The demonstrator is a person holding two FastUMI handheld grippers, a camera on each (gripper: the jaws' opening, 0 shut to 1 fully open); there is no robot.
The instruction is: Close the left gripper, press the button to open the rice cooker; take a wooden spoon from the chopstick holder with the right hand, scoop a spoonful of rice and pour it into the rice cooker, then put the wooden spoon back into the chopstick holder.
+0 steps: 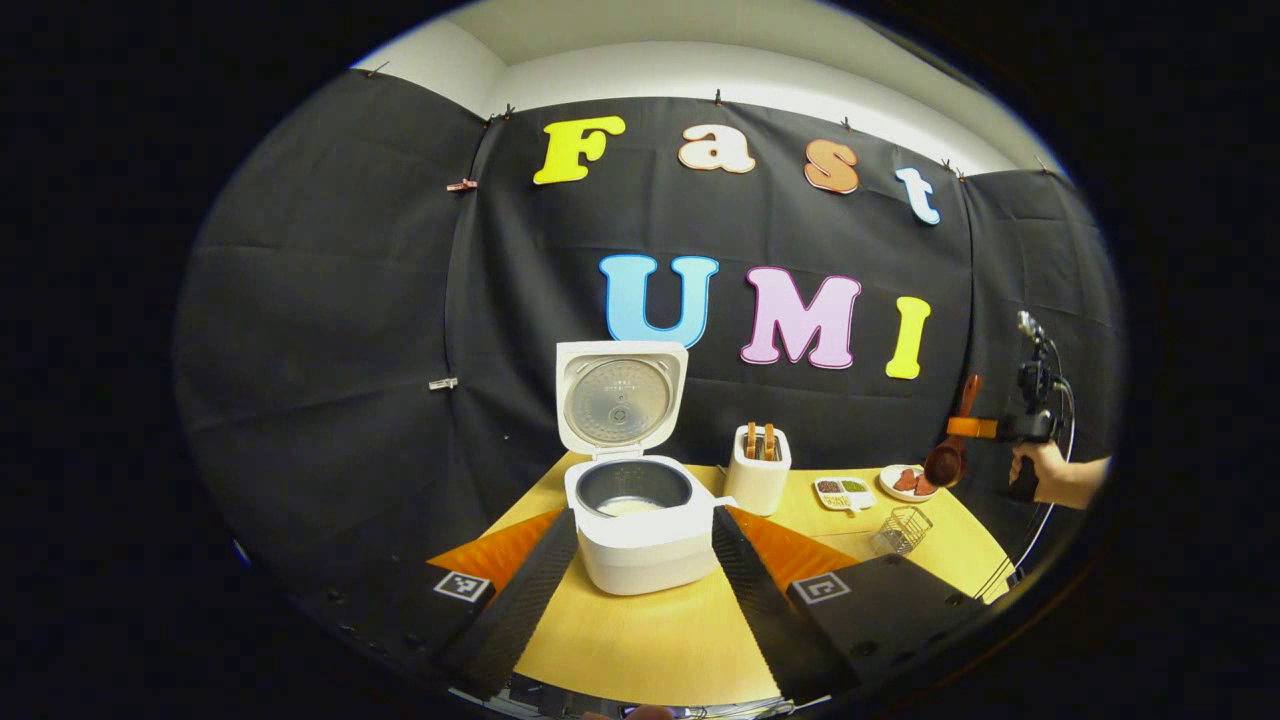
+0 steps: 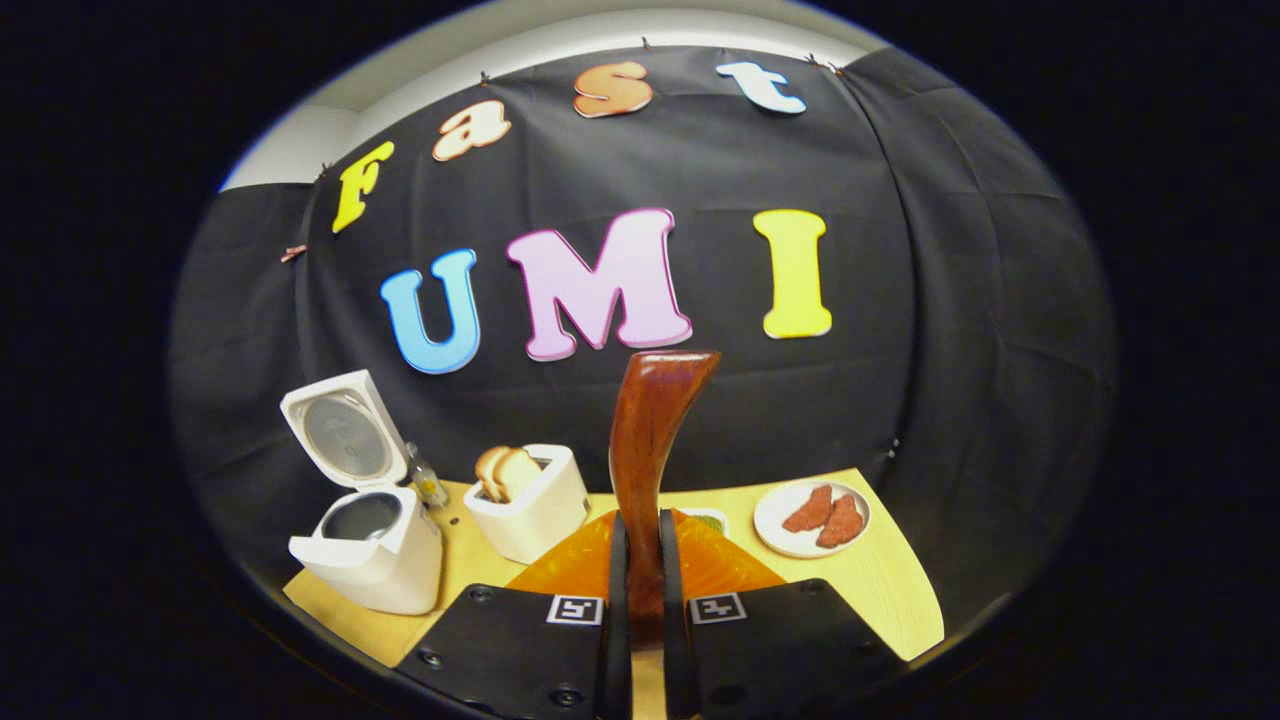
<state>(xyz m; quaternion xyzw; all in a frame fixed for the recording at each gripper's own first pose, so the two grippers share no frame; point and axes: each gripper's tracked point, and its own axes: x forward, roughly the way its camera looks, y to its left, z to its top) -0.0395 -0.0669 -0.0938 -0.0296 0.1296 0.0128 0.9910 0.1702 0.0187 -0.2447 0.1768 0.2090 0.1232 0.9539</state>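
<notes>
The white rice cooker [image 1: 640, 545] stands open between my left gripper's [image 1: 643, 522] wide-spread fingers, its lid [image 1: 620, 400] upright. Something pale lies at the bottom of its pot [image 1: 630, 505]. The left gripper is open and holds nothing. At the far right a hand [image 1: 1050, 472] holds my right gripper [image 1: 975, 428], shut on the dark wooden spoon [image 1: 948, 462], bowl hanging down above the table. The wire chopstick holder [image 1: 900, 528] sits below it. In the right gripper view the spoon's handle [image 2: 650, 440] rises from between my right gripper's [image 2: 640, 540] closed fingers. The cooker [image 2: 370, 545] stands far left.
A white toaster [image 1: 757, 470] with toast stands right of the cooker. A small divided dish [image 1: 843, 491] of grains and a plate [image 1: 890, 475] of red pieces lie behind the wire holder. Toaster [image 2: 530, 505] and plate [image 2: 775, 535] sit ahead of the right gripper.
</notes>
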